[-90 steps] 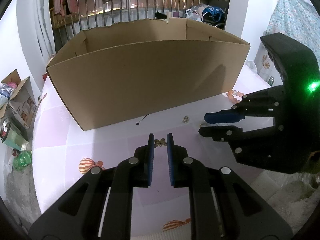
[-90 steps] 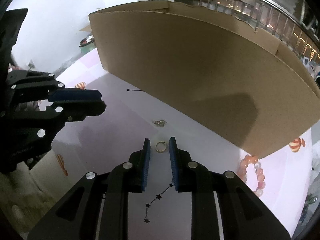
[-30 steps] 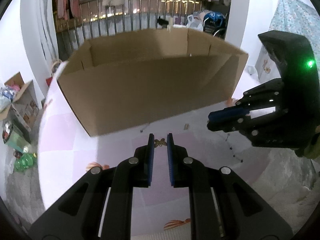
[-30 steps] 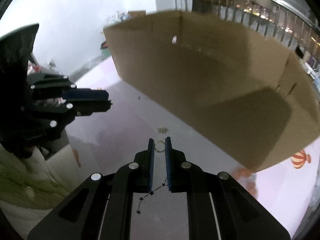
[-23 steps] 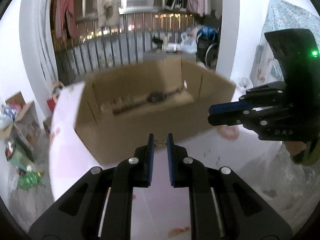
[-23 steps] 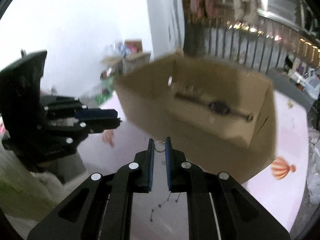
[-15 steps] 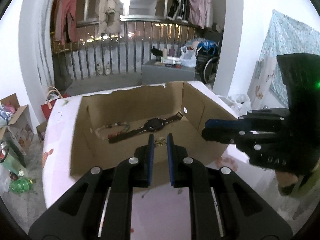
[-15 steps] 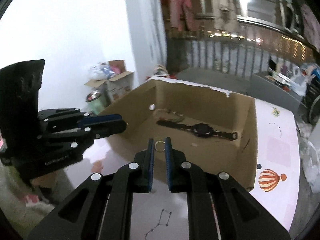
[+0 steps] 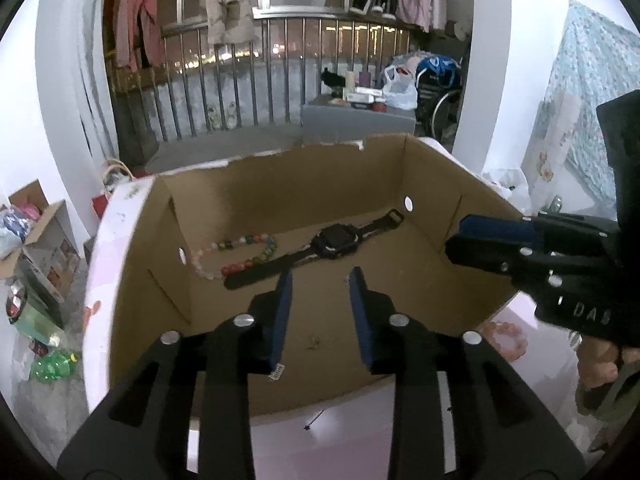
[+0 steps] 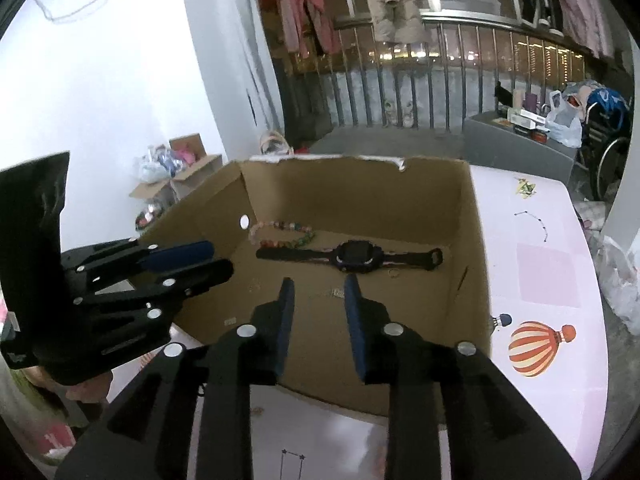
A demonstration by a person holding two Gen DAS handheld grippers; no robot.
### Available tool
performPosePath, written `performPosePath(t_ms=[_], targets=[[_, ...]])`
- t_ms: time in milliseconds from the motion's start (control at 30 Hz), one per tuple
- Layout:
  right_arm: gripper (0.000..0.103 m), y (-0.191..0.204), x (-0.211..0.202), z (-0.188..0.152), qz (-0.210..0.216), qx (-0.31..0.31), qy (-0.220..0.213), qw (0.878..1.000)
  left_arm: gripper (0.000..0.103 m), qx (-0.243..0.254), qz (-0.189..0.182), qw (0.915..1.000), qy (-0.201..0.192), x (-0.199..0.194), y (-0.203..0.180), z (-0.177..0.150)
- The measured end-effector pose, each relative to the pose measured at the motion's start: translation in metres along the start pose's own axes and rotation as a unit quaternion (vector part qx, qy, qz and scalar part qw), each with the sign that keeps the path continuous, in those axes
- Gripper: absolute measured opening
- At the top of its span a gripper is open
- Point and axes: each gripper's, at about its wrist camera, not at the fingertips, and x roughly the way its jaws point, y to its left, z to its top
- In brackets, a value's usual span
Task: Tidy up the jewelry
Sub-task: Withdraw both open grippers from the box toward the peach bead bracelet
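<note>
Left wrist view: cardboard box (image 9: 224,336) sits under both my grippers, so drops land inside. Left gripper (image 9: 320,280) and right gripper (image 10: 318,286) are opening, nothing between them. Watch (image 9: 336,238) and bead bracelet (image 9: 240,254) lie ahead; small earring (image 9: 313,344) just below my left tips.

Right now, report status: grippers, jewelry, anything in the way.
Left gripper and right gripper opening over cardboard box, nothing between jaws. Watch, bead bracelet, small ring in box. Nothing in the way.
</note>
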Motion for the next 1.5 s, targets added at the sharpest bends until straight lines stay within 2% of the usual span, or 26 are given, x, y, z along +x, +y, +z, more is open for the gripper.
performPosePath(t_ms=[267, 500, 633, 767, 867, 933, 1100, 1300, 1433, 1500], targets=[[0.030, -0.011, -0.029, -0.009, 0.009, 0.020, -0.027, 0.999, 0.040, -0.004, 0.007, 0.9994, -0.033, -0.038, 0.004, -0.012], [0.030, 0.001, -0.062, -0.037, 0.035, 0.006, -0.035, 0.999, 0.041, -0.010, -0.016, 0.9993, -0.031, -0.070, 0.006, -0.040], [0.030, 0.015, -0.068, -0.056, 0.041, -0.009, -0.017, 0.999, 0.042, -0.012, -0.036, 0.9991, -0.017, -0.078, 0.003, -0.062], [0.030, 0.015, -0.043, -0.081, 0.023, 0.015, 0.038, 0.999, 0.042, -0.017, -0.047, 0.9984, 0.026, -0.060, -0.005, -0.084], [0.030, 0.015, -0.027, -0.093, 0.001, 0.024, 0.068, 0.997, 0.041, -0.001, -0.053, 0.9973, 0.051, -0.041, -0.017, -0.095], [0.030, 0.012, -0.019, -0.098, -0.003, 0.036, 0.080, 0.996, 0.036, 0.013, -0.063, 0.9961, 0.060, -0.030, -0.026, -0.100], [0.030, 0.009, -0.017, -0.107, 0.003, 0.045, 0.086, 0.995, 0.025, 0.044, -0.066, 0.9940, 0.075, -0.004, -0.041, -0.099], [0.030, 0.005, -0.021, -0.109, 0.004, 0.048, 0.084, 0.995, 0.024, 0.052, -0.063, 0.9916, 0.100, 0.017, -0.041, -0.101], [0.030, 0.003, -0.022, -0.111, -0.002, 0.050, 0.082, 0.995, 0.023, 0.060, -0.060, 0.9917, 0.097, 0.017, -0.043, -0.100], [0.030, 0.002, -0.024, -0.112, -0.006, 0.050, 0.080, 0.995, 0.015, 0.061, -0.060, 0.9917, 0.096, 0.015, -0.042, -0.101]])
